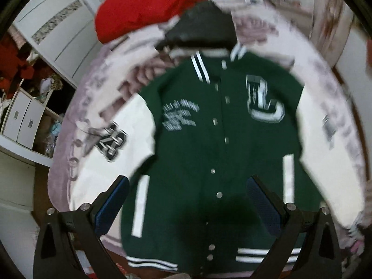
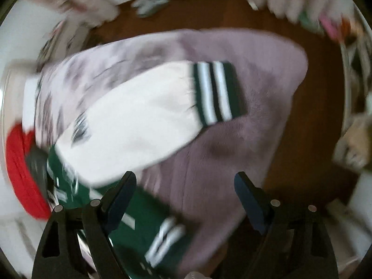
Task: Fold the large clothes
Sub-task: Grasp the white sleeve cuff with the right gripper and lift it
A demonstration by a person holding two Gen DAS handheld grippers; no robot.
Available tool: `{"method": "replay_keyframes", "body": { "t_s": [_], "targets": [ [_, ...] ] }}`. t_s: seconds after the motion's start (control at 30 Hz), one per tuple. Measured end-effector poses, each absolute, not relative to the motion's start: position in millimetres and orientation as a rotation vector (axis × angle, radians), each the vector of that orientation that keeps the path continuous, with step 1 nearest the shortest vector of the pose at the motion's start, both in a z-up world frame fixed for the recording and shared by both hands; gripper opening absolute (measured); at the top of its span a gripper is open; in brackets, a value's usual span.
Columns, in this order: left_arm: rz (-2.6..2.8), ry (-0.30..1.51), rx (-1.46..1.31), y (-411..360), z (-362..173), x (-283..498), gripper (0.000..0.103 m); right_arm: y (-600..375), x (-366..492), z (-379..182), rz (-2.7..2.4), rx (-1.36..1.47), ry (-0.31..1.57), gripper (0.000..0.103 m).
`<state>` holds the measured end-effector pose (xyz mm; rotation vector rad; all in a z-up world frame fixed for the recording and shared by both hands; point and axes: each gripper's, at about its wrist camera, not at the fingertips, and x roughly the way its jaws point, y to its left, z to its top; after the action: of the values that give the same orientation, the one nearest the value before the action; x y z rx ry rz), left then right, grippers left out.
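A green varsity jacket (image 1: 216, 144) with white sleeves lies flat, front up and buttoned, on a pale pink blanket (image 1: 93, 88). My left gripper (image 1: 186, 190) is open and empty above the jacket's lower front, near the hem. In the right wrist view one white sleeve (image 2: 139, 121) with a green and white striped cuff (image 2: 216, 93) stretches out across the blanket (image 2: 220, 162). My right gripper (image 2: 186, 186) is open and empty above the blanket, beside the jacket's striped hem (image 2: 162, 239).
A red garment (image 1: 144, 7) and a dark garment (image 1: 202, 28) lie past the jacket's collar. White cabinets (image 1: 58, 28) and shelves (image 1: 25, 121) stand at the left. Brown wooden floor (image 2: 309, 121) runs past the blanket's edge, with blurred clutter (image 2: 325, 11) around it.
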<state>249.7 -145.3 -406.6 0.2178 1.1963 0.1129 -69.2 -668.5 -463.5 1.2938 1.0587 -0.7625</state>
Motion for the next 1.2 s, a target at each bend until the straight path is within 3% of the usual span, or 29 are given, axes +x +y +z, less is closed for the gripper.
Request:
{"method": "replay_keyframes", "body": {
  "t_s": [0.17,0.33,0.4,0.43,0.47,0.57,0.77,0.87,0.97,1.03,1.07,1.1,1.2],
  "targets": [
    [0.15,1.25,0.251,-166,-464,268,0.103,-705,-58,-561,-0.763,1.487,0.895,0.09],
    [0.157,1.287,0.227,-178,-493,283,0.103,-709,-43,-580,-0.86,1.51,0.764,0.087],
    [0.14,1.295,0.231,-186,-501,288,0.103,-708,-42,-582,-0.902,1.491,0.754,0.056],
    [0.132,1.295,0.237,-190,-503,290,0.103,-705,-41,-579,-0.914,1.481,0.757,0.045],
    [0.125,1.294,0.241,-193,-505,292,0.103,-705,-39,-578,-0.886,1.465,0.743,0.019],
    [0.093,1.292,0.251,-206,-505,300,0.103,-708,-10,-547,-0.861,1.303,0.777,0.016],
    [-0.019,1.272,0.208,-258,-498,326,0.103,-759,64,-444,-0.811,1.023,0.618,0.014],
    [-0.065,1.267,0.207,-284,-502,338,0.103,-781,121,-424,-0.787,0.887,0.635,0.014],
    [-0.092,1.271,0.216,-303,-512,346,0.103,-811,162,-466,-0.777,0.894,0.815,0.019],
    [-0.101,1.286,0.221,-308,-519,349,0.103,-832,175,-512,-0.751,1.042,0.921,0.029],
    [-0.101,1.292,0.223,-308,-521,348,0.103,-837,175,-538,-0.732,1.155,0.943,0.041],
    [-0.096,1.297,0.229,-306,-525,346,0.103,-837,167,-558,-0.717,1.243,0.929,0.052],
    [-0.073,1.318,0.251,-295,-535,345,0.103,-830,141,-615,-0.657,1.533,0.798,0.058]
  ]
}}
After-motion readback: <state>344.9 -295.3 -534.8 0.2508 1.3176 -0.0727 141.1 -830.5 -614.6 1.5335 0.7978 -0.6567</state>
